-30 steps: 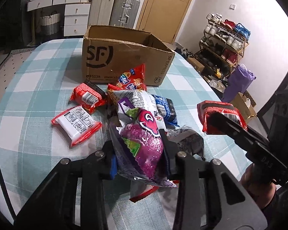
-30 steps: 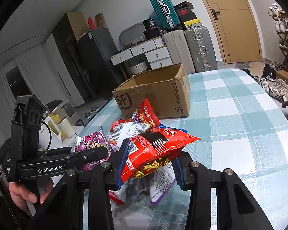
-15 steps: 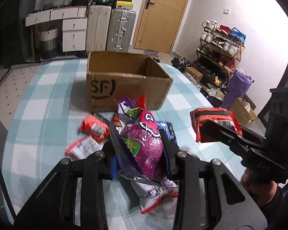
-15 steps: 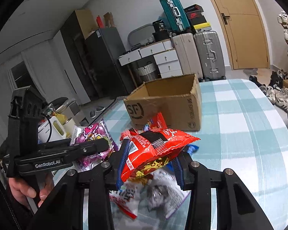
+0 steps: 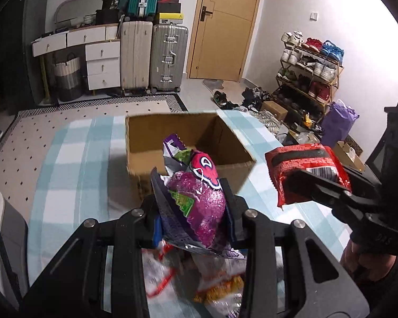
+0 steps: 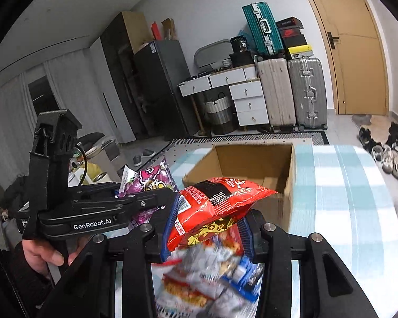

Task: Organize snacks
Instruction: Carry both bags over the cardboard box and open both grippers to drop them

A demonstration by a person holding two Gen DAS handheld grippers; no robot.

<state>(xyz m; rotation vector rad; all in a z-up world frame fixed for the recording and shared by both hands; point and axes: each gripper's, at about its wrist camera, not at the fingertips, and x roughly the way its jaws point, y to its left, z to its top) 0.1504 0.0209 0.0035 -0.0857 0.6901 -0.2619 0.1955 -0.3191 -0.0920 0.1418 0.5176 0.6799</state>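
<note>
Suitcases and a wooden door stand behind the checked counter (image 5: 74, 159), where an open cardboard box (image 5: 183, 135) waits. Left gripper (image 5: 192, 206) fingers pinch a purple snack bag (image 5: 199, 198) above the blurred snack pile (image 6: 212, 278) — right gripper (image 6: 207, 228) fingers clamp a red snack bag (image 6: 217, 206), both held near the box.

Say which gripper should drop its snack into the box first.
Probably left: its purple bag already hangs just before the cardboard box opening, centred. The right gripper holds its red bag off beside the box's corner.
</note>
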